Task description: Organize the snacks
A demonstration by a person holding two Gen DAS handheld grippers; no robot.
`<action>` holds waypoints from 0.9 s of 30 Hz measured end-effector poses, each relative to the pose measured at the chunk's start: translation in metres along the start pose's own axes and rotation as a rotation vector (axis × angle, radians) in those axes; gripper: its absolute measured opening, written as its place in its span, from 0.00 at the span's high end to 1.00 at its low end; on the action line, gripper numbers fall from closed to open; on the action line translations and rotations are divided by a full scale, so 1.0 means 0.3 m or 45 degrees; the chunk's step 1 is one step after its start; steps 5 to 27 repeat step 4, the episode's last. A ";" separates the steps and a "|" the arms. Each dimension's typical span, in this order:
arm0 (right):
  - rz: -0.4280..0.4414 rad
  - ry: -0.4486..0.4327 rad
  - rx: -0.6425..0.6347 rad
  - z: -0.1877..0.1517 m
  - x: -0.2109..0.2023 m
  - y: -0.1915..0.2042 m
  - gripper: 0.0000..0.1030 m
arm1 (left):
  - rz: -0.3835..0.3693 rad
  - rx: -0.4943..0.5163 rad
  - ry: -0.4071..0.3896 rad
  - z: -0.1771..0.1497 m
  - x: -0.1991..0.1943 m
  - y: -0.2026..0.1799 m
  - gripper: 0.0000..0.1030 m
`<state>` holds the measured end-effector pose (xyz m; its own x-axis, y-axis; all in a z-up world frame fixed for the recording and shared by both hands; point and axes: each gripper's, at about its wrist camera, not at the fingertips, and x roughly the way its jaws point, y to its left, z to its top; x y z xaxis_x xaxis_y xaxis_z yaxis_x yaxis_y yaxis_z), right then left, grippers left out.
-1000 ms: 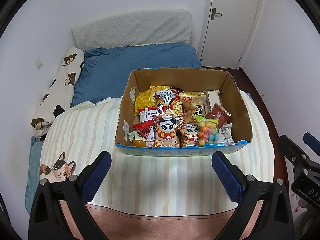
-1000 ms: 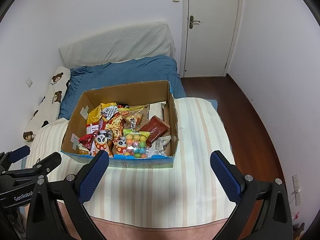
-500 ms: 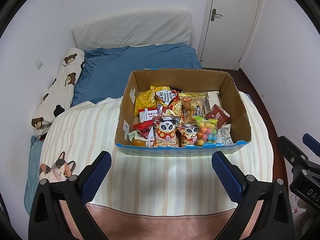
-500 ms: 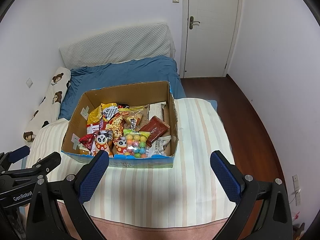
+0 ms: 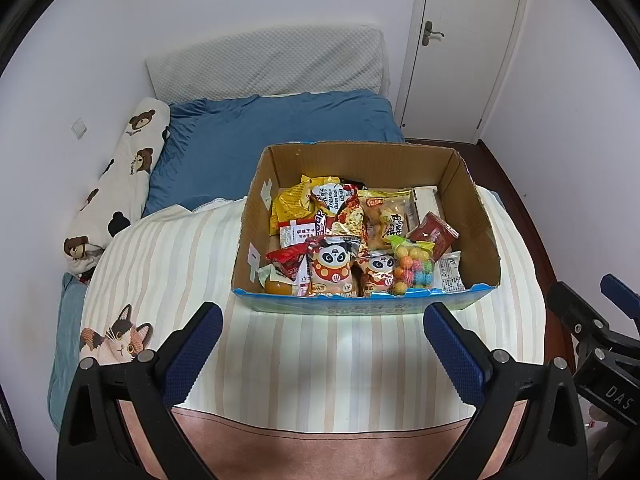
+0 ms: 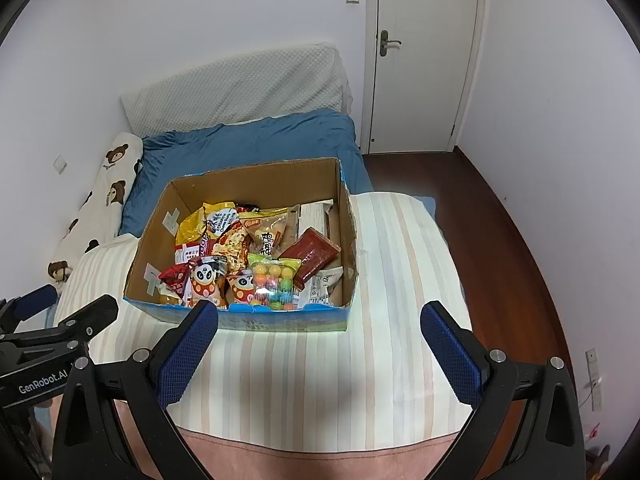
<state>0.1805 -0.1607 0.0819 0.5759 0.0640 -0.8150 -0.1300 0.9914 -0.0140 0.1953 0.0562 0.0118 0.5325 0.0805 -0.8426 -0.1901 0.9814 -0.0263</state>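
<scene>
An open cardboard box [image 5: 478, 216] with a blue front edge sits on a striped blanket [image 5: 320, 360]; it also shows in the right wrist view [image 6: 348, 240]. Inside lie several snack packets: a panda packet [image 5: 334, 268], a bag of coloured candy balls [image 5: 412, 266], a dark red packet [image 5: 434, 234], a yellow bag [image 5: 294, 204]. My left gripper [image 5: 322, 328] is open and empty, in front of the box. My right gripper [image 6: 318, 330] is open and empty, in front of the box's right part.
The box stands on a bed with a blue cover [image 5: 260, 140], a bear-print pillow [image 5: 116, 188] at left and a white headboard cushion [image 5: 264, 64]. A door [image 6: 424, 52] and dark wood floor [image 6: 500, 240] lie to the right.
Both views have shifted only very slightly; the box and snacks have not moved and both grippers stay open.
</scene>
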 end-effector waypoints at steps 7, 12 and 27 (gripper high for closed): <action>0.000 -0.001 -0.001 -0.005 -0.001 0.001 0.00 | 0.000 0.001 -0.001 -0.001 -0.002 0.000 0.00; 0.000 -0.001 -0.001 -0.005 -0.001 0.001 0.00 | 0.000 0.001 -0.001 -0.001 -0.002 0.000 0.00; 0.000 -0.001 -0.001 -0.005 -0.001 0.001 0.00 | 0.000 0.001 -0.001 -0.001 -0.002 0.000 0.00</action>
